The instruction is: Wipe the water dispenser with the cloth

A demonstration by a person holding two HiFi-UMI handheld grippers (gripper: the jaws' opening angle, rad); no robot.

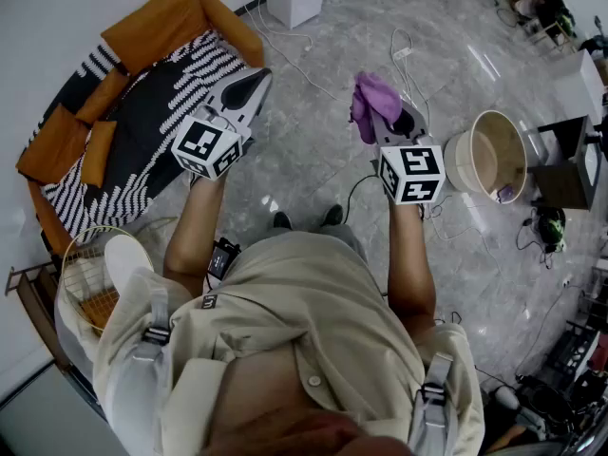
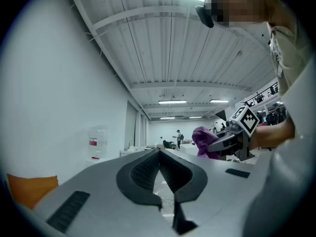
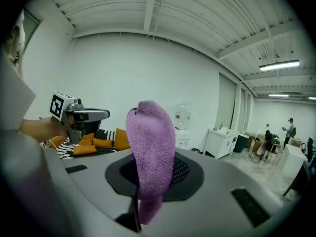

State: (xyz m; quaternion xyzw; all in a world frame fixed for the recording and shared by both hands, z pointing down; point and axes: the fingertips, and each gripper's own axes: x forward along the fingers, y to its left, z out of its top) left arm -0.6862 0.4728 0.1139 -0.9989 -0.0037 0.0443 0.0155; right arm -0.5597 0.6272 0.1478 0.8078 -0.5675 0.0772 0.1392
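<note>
Standing, the person holds both grippers out ahead of the body on bare forearms that run roughly parallel. The left gripper [image 1: 249, 85], beyond the left forearm [image 1: 195, 226], has its jaws closed tip to tip with nothing between them. The right gripper [image 1: 389, 122], beyond the right forearm [image 1: 408, 255], is clamped on a purple cloth [image 3: 150, 152] that stands above its jaws. The two grippers are well apart.
</note>
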